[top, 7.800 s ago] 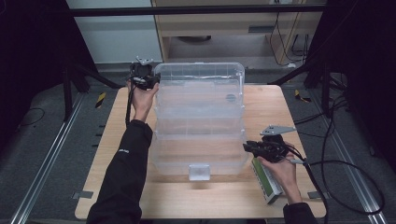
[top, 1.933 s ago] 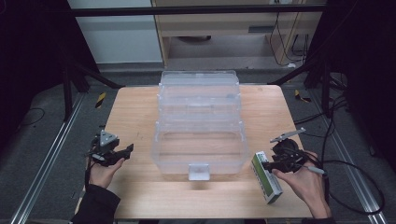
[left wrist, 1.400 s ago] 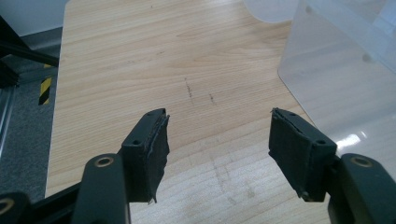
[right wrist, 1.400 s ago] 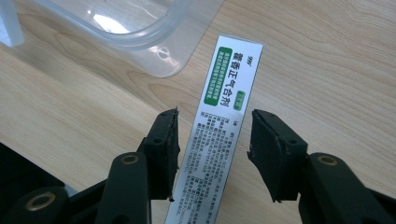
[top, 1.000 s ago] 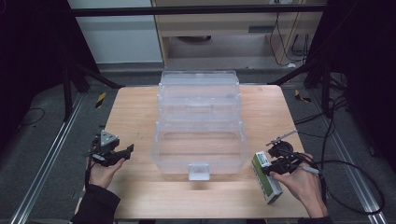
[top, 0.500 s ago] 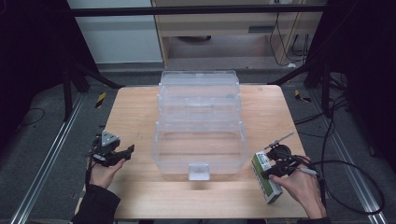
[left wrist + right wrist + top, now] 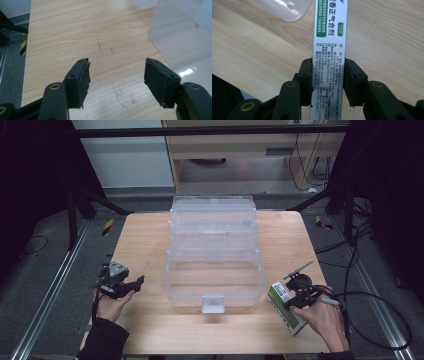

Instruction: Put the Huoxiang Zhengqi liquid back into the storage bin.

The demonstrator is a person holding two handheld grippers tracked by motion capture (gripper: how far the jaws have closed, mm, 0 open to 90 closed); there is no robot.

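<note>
I had the bin (image 7: 214,251) open mid-table, lid tipped to the far side. The box (image 7: 286,308) lay on the table at its near right, not yet lifted. My right gripper (image 7: 327,79) had just been closing, pads pinching the box's narrow sides. My left gripper (image 7: 120,285) rested near left, jaws spread, holding nothing.

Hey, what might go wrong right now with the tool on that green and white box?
1. The right tool has just been closing on the narrow edges of the green and white box; a thin carton pinched like that may crush or twist out when lifted.
2. The box lies close beside the clear plastic container, so a lift could knock its wall.
3. The left tool hangs open over the table, bracing nothing; the container might slide.
</note>
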